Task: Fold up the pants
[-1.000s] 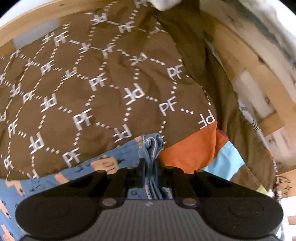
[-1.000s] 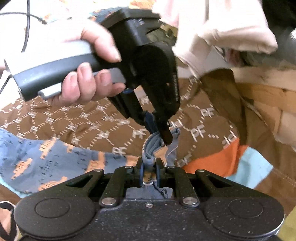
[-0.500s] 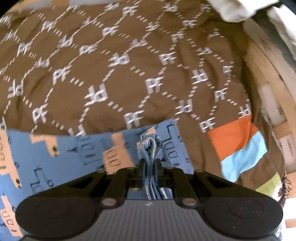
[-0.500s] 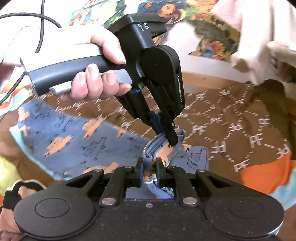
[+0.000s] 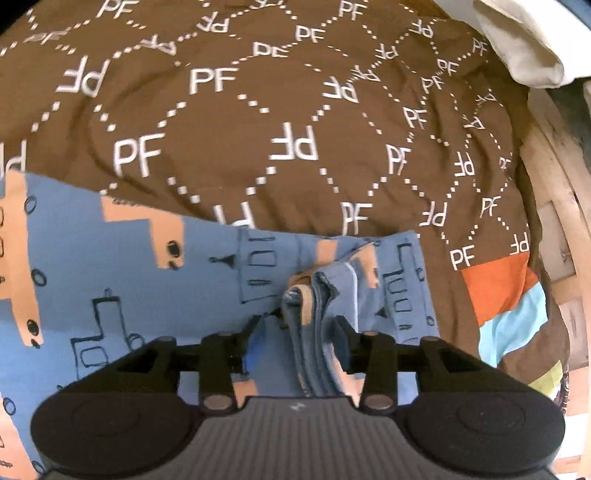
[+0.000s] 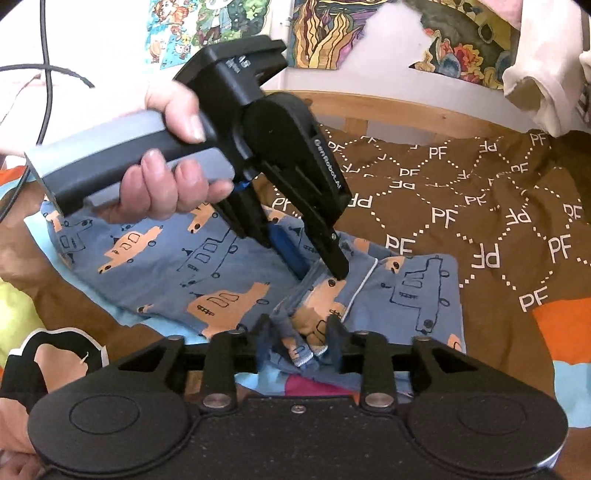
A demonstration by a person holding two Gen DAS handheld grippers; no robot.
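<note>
Pants (image 5: 155,280) flat on brown PF quilt (image 5: 258,122); posters (image 6: 325,29) behind

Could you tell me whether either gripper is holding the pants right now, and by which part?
Neither: both have just opened. The bunched edge of the pants lies loose between left gripper and right gripper.

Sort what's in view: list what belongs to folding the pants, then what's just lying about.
Part of the job:
- blue printed pants
- left gripper, jaws just opened, bunched edge between them
- right gripper, jaws just opened, edge between them

Lying about:
- brown PF blanket
- white garment
- wall posters
- black cable
</note>
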